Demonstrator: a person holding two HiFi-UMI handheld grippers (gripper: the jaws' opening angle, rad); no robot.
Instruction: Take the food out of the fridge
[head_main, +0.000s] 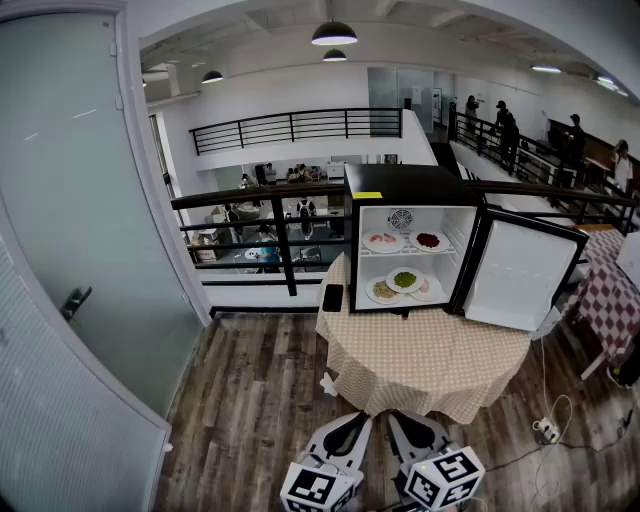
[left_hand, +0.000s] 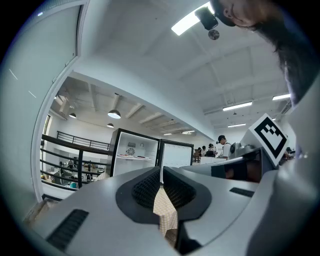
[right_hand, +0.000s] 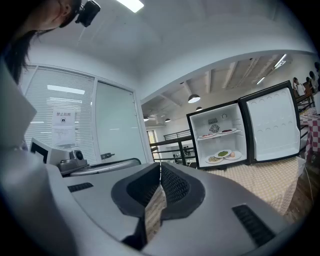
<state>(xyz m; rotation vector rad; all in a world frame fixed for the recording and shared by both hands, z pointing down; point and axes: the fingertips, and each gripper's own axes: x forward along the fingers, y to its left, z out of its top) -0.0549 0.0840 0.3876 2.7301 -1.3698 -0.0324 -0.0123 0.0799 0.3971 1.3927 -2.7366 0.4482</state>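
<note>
While left gripper (left_hand: 161, 169) and right gripper (right_hand: 160, 166) sit closed, fridge (head_main: 400, 186) open, 5 plates (head_main: 404, 281), table (head_main: 430, 362)

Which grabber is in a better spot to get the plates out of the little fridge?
Right, probably. The right gripper lines up with the open fridge, while the left gripper sits toward its left edge. Both are shut, empty and far from the plates.

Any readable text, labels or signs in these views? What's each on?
Paper notice on the glass partition: print too blurred to read.
Yellow label on the fridge top edge: too small to read.
Nothing legible anywhere else.
</note>
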